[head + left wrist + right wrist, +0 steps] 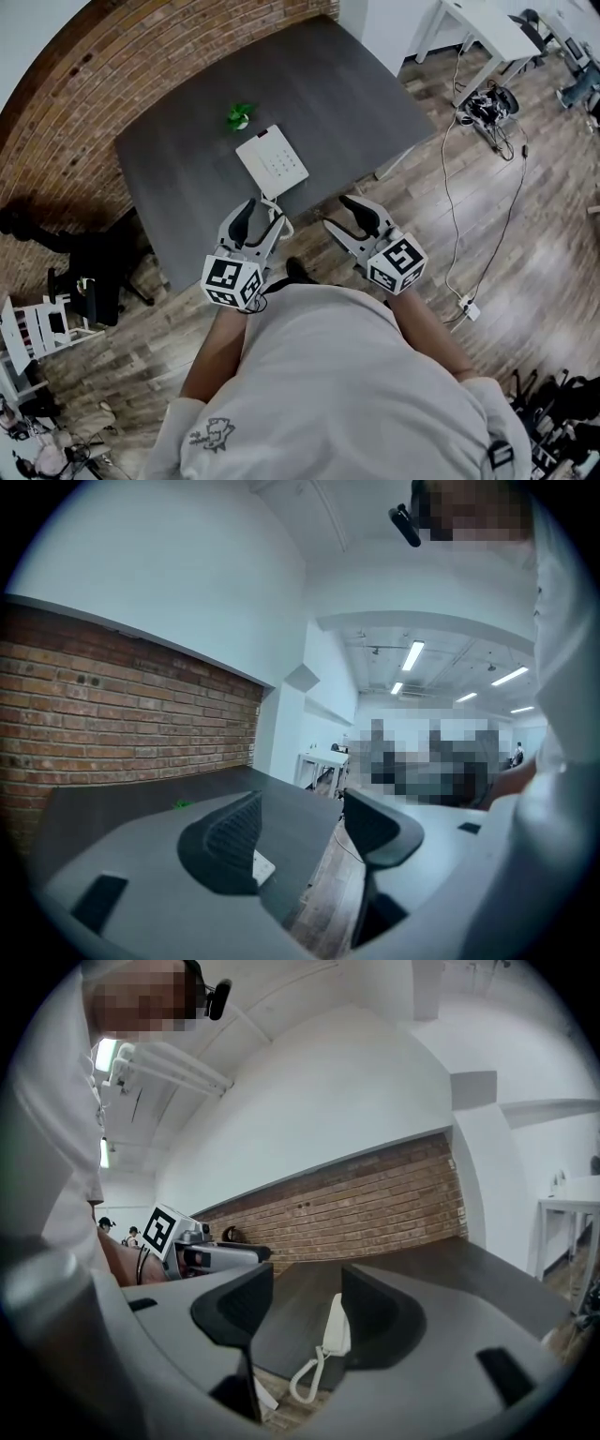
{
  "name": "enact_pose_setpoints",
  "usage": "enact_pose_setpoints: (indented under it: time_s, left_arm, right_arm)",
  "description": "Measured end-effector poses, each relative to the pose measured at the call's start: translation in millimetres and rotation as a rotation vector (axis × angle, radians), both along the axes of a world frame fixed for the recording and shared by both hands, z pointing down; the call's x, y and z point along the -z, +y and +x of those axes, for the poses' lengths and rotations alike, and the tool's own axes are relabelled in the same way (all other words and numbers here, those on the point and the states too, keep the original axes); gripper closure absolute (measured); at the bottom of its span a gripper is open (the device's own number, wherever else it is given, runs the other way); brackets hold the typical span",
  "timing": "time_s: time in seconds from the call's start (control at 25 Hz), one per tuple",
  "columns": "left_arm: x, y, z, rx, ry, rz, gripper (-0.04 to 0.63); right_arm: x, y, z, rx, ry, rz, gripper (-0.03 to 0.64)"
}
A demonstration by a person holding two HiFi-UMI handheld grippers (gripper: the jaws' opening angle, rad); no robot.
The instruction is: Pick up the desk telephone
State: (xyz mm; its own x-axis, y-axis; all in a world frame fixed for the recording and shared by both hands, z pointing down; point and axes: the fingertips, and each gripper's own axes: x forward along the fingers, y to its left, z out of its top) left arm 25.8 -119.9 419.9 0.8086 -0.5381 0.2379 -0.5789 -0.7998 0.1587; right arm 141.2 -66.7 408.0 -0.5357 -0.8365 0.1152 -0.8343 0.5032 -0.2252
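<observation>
Phone (272, 161) sits on the table (178, 178) near its front edge, long axis pointing away from us, just ahead of the left gripper (261, 218); the right gripper (347, 223) is further off, over the floor; both jaws apart, empty.

A white rectangular plastic desk telephone (272, 161) lies flat on the dark grey desk (178, 178), close to the near edge and turned askew to it. Its white handset (337, 1326) rests along one side, and its coiled white cord (305, 1379) dangles over the desk's edge.
</observation>
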Motion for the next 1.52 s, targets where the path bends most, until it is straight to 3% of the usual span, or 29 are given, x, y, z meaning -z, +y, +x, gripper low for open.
enact_pose_setpoints:
  time_s: [0.6,0.88,1.16,1.32,1.52]
  left_arm:
    - [-8,-89,-76,0.043,0.047,-0.038,0.305]
    - [-7,-102,-87,0.072,0.049,-0.042,0.305]
    - [-21,-114,-103,0.166,0.011,-0.073,0.305]
    - [-30,-122,-99,0.201,0.005,-0.109,0.304]
    - [-55,-137,-83,0.197,-0.031,-0.177,0.304]
  right_arm:
    - [-3,-100,-69,0.037,0.062,-0.036,0.402]
    - [-12,-118,-70,0.057,0.068,-0.066,0.402]
    - [-30,-141,-75,0.143,0.078,-0.088,0.4]
    - [-48,-156,-69,0.198,0.143,-0.103,0.4]
    - [-65,-181,-52,0.234,0.14,-0.139,0.402]
